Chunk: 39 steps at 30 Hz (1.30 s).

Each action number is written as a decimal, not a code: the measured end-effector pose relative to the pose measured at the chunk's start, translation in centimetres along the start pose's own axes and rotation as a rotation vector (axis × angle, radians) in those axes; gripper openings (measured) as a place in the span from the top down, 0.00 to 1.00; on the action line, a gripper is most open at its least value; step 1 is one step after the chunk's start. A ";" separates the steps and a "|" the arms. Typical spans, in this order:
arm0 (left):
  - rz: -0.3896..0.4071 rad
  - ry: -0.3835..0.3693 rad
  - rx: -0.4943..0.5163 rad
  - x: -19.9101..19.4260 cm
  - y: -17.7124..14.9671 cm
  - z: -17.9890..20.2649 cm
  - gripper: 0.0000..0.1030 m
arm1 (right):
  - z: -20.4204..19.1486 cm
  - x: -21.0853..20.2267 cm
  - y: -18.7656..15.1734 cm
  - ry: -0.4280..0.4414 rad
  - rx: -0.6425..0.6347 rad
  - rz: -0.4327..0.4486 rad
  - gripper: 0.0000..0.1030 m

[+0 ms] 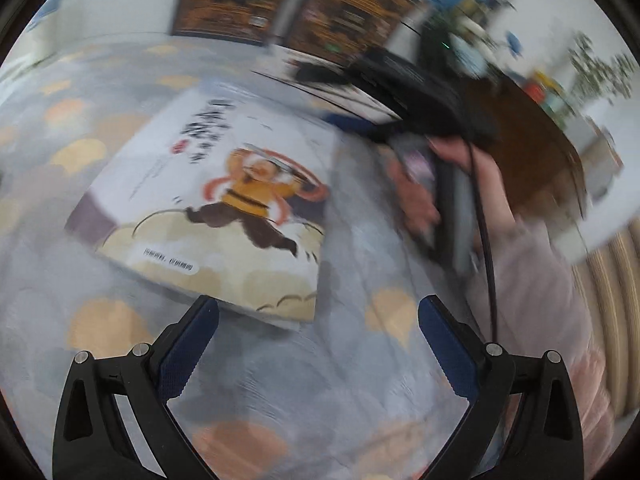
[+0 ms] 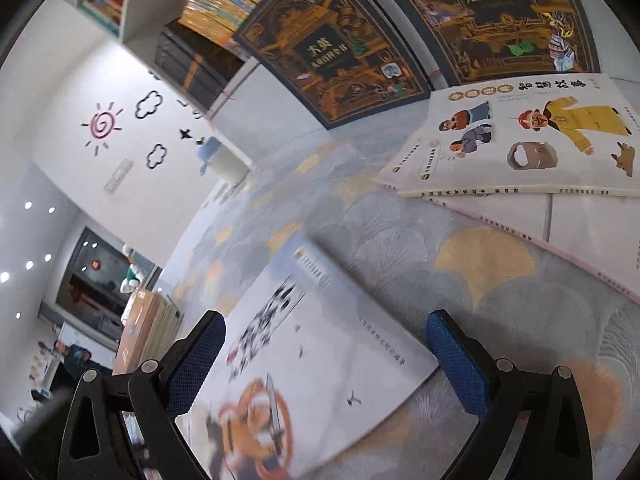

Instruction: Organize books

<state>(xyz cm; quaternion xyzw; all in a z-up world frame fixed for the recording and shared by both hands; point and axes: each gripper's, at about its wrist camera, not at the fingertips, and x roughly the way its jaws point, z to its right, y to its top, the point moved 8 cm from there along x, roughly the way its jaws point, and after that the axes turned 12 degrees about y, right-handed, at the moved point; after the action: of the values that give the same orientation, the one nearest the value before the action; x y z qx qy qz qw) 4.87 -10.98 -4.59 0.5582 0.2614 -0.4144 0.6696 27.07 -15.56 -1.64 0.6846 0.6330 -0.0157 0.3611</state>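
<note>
Left tool (image 1: 318,316) is held low over the carpet (image 1: 340,380), fingers spread wide, nothing between them — the near edge of the monkey-warrior book (image 1: 216,208) lies just past the fingertips, cover up, flat on the carpet. Likely staged for a reach at that edge; no contact yet.

Right tool (image 2: 324,332) is also spread apart, and the same monkey-warrior book (image 2: 320,360) lies between and beyond its fingers, seen from the opposite side. Whether a blue pad touches the cover cannot be told; nothing is clamped. In the left view the right tool (image 1: 320,74) shows only as a blurred dark body at the book's far right corner, with a hand (image 1: 436,184) on its grip and a sleeve (image 1: 532,280) trailing right.

So the book is approached from two sides — judged as a setup for lifting it or sliding it toward the others.

Farther out, to the right in the right view, a yellow-robe book (image 2: 528,140) is stacked on a second thin book (image 2: 580,236), spines roughly aligned — probably the pile being built. The loose book sits well apart from it.

At the far side, two dark ornate encyclopedia volumes (image 2: 332,60) are propped upright against a white shelf unit (image 2: 144,0), with more books on its shelves.
</note>
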 end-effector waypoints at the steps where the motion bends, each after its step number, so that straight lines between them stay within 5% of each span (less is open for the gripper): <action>1: -0.003 0.000 0.021 -0.1 -0.2 0.4 0.06 | 0.1 0.3 0.1 -0.023 0.002 -0.012 0.03; 7: 0.140 0.201 -0.020 -3.3 3.2 -4.6 0.06 | 0.2 -1.3 0.0 -0.214 0.035 0.027 0.08; 11: 0.122 0.403 -0.091 -2.3 7.0 -11.1 0.06 | -0.1 -3.6 -3.6 -0.128 0.161 0.068 0.08; 14: 0.023 0.366 -0.183 0.3 8.1 -14.5 0.07 | -1.8 -4.5 -6.5 -0.069 0.168 0.065 0.08; 17: 0.020 0.376 -0.291 1.9 7.6 -17.5 0.07 | -3.4 -4.2 -8.6 -0.034 0.176 0.006 0.08; 21: 0.035 0.412 -0.222 2.4 7.6 -16.6 0.06 | -4.6 -2.8 -9.4 -0.041 0.127 -0.028 0.03; 24: 0.020 0.320 -0.154 2.6 7.5 -14.1 0.06 | -5.0 -1.3 -8.6 -0.021 0.116 -0.038 0.03; 27: -0.015 0.113 -0.122 2.0 6.3 -10.3 0.02 | -5.6 0.1 -8.1 0.026 0.112 -0.036 0.00; 35: -0.084 0.021 -0.107 -0.5 2.5 -8.9 0.06 | -6.7 -0.4 -10.3 0.066 0.109 -0.105 0.02; 37: -0.080 0.071 -0.093 -0.5 2.7 -9.6 0.14 | -6.5 -1.4 -11.5 0.034 0.123 -0.132 0.05; 39: -0.058 0.134 -0.092 -0.2 3.0 -10.9 0.41 | -6.6 -2.5 -12.6 0.030 0.126 -0.149 0.05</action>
<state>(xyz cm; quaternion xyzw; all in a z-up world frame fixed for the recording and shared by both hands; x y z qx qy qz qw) 8.57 -0.31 -5.44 0.5456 0.3405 -0.3829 0.6631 12.57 -15.09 -1.52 0.6571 0.6853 -0.0722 0.3057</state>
